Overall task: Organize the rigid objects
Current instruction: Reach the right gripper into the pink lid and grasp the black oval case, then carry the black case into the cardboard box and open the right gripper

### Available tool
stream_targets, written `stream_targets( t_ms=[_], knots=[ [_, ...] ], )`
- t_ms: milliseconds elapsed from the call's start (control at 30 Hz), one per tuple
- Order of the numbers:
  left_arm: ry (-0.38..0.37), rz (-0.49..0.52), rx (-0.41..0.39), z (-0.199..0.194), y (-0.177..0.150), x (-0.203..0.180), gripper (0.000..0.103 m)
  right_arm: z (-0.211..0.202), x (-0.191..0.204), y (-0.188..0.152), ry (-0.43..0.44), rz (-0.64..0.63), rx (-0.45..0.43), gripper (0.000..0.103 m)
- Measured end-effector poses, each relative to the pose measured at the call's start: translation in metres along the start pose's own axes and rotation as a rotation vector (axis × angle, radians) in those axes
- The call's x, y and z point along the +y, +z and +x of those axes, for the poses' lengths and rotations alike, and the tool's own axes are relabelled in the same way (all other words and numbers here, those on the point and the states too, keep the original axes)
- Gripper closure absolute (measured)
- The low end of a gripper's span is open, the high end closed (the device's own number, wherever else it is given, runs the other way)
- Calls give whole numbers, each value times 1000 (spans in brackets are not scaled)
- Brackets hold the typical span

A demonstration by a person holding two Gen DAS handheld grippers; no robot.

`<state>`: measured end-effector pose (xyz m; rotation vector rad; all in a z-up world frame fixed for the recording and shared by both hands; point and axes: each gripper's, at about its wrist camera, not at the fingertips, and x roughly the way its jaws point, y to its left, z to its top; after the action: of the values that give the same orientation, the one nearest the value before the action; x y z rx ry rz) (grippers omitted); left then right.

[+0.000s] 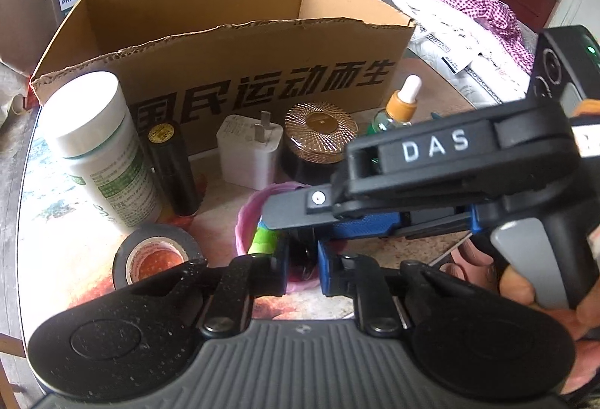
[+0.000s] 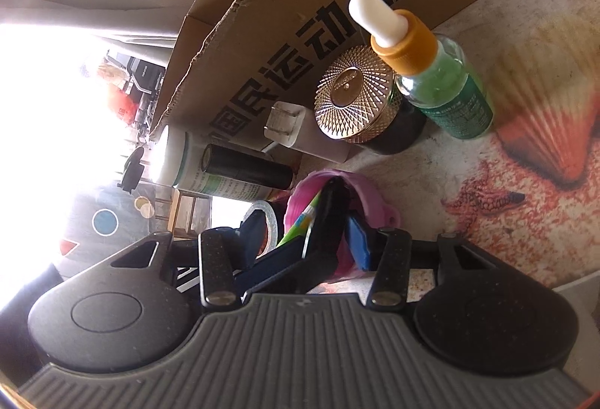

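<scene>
A pink cup [image 1: 245, 217] [image 2: 371, 199] stands on the seashell-print table with a green tube [image 1: 262, 240] [image 2: 298, 223] in it. My left gripper [image 1: 303, 259] reaches down into the cup, its jaws nearly together. Only a dark sliver shows in the gap, and I cannot tell what it is. My right gripper [image 1: 273, 217] [image 2: 304, 225] comes in from the right over the cup. Its jaws stand apart around the left gripper's fingers [image 2: 326, 229], pressing on nothing that I can see. An open cardboard box [image 1: 262, 71] [image 2: 300, 15] stands behind.
In front of the box stand a white bottle [image 1: 97, 146], a black cylinder [image 1: 172, 169], a white charger [image 1: 249, 150], a gold-lidded jar [image 1: 318, 131] and a dropper bottle [image 1: 397, 105]. A tape roll [image 1: 153, 255] lies near left. Cloth [image 1: 468, 30] is piled at the back right.
</scene>
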<state>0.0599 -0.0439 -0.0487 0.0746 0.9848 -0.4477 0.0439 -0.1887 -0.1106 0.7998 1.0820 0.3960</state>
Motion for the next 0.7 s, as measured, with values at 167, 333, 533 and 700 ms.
stream_targets(
  t_ms=[167,333,533,700],
  knots=[
    [10,6,28,10,1,-1,87,0,-4,-3,-36,-1,0,75],
    [15,10,27,16,1,-2,87,-2,-9,-3,-28,6,-14,78],
    [20,29,-12,2,-2,-7,87,-12,-2,-9,-10,-28,-39,79],
    [26,32,-57,-17,-3,-10,87,-25,14,-14,0,-98,-72,79]
  ],
)
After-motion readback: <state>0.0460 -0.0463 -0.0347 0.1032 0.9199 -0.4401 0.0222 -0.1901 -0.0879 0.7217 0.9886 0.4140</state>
